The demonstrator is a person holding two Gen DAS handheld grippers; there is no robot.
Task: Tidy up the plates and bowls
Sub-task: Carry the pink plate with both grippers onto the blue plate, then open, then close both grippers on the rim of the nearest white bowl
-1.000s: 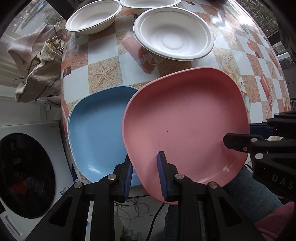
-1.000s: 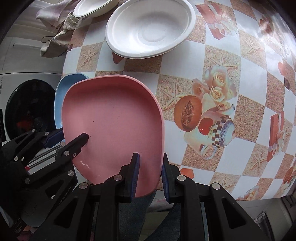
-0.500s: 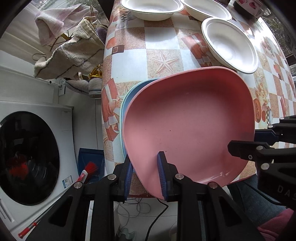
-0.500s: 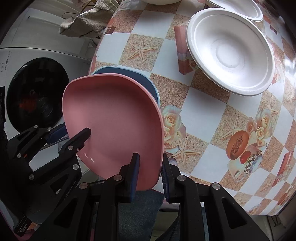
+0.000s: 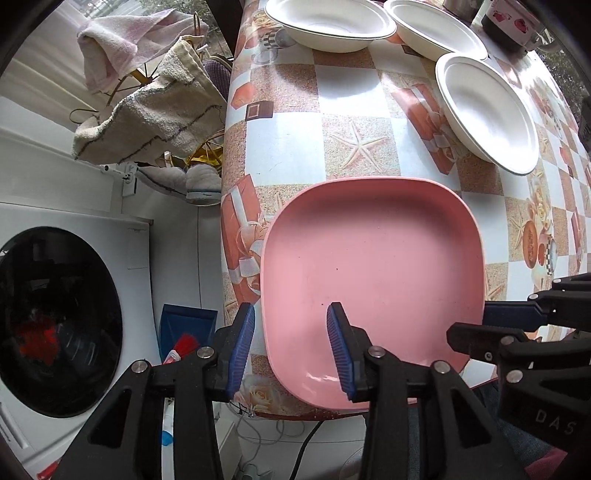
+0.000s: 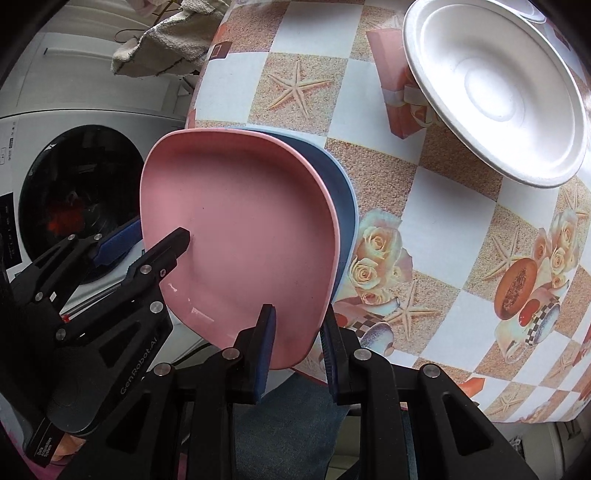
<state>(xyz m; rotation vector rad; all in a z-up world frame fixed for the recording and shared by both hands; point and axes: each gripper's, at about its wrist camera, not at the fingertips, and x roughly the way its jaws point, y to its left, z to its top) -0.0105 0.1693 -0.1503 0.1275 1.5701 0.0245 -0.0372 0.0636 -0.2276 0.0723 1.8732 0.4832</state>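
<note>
A pink square plate [image 5: 373, 273] lies on top of a blue plate [image 6: 345, 206] at the near left corner of the table. Only the blue plate's right rim shows, in the right wrist view. My left gripper [image 5: 291, 343] is open, its jaws either side of the pink plate's near left rim without gripping it. My right gripper [image 6: 297, 343] is open too, its jaws straddling the pink plate's [image 6: 240, 236] near right rim. Three white bowls stand further back: one [image 5: 487, 110] at right, two [image 5: 328, 22] [image 5: 436, 29] at the far edge.
The table [image 5: 354, 96] has a patterned oilcloth. A washing machine [image 5: 59, 314] stands to its left, with towels [image 5: 147, 107] on a rack behind it. A dark mug [image 5: 509, 26] stands at the far right. A dustpan and brush [image 5: 184, 332] lie on the floor.
The pink plate has moved left over the blue plate and come down on it. Both grippers have opened and let go of the pink plate's rim.
</note>
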